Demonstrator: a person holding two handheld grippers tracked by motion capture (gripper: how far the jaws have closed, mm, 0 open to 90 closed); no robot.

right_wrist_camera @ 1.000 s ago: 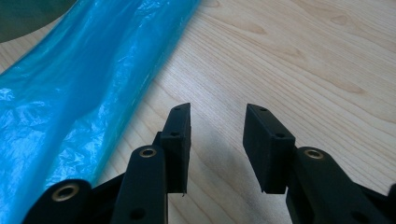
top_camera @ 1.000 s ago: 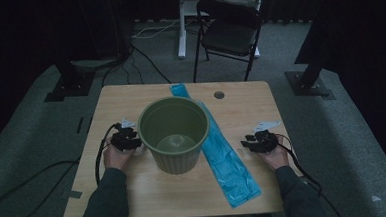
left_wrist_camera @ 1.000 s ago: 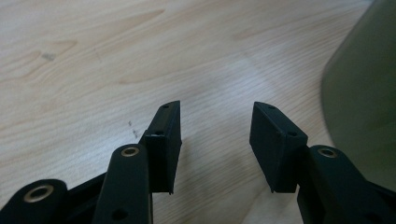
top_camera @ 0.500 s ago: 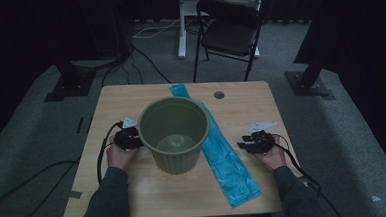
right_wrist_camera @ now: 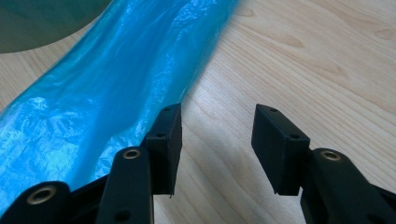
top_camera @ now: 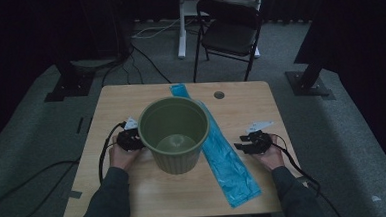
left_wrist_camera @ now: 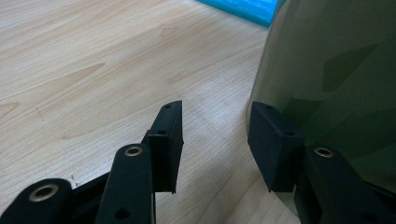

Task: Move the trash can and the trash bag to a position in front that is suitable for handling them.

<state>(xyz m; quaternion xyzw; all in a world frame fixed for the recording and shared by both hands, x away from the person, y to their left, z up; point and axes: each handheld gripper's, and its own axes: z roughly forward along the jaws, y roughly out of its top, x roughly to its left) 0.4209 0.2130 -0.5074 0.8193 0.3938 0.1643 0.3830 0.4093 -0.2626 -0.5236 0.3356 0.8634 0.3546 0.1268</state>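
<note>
Beside the green bin [top_camera: 174, 134] on the surface [top_camera: 130, 99], I'm hovering my left tool [left_wrist_camera: 215, 140] open — right tool [right_wrist_camera: 217, 144] has just been opening, empty, by the blue bag [top_camera: 223, 147] — thin, slippery film; pinching its near edge seems best.

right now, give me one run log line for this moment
left gripper: open, beside green bin | right gripper: fingers just opening, nothing between, beside blue bag | bag flat on table, partly under bin
</note>
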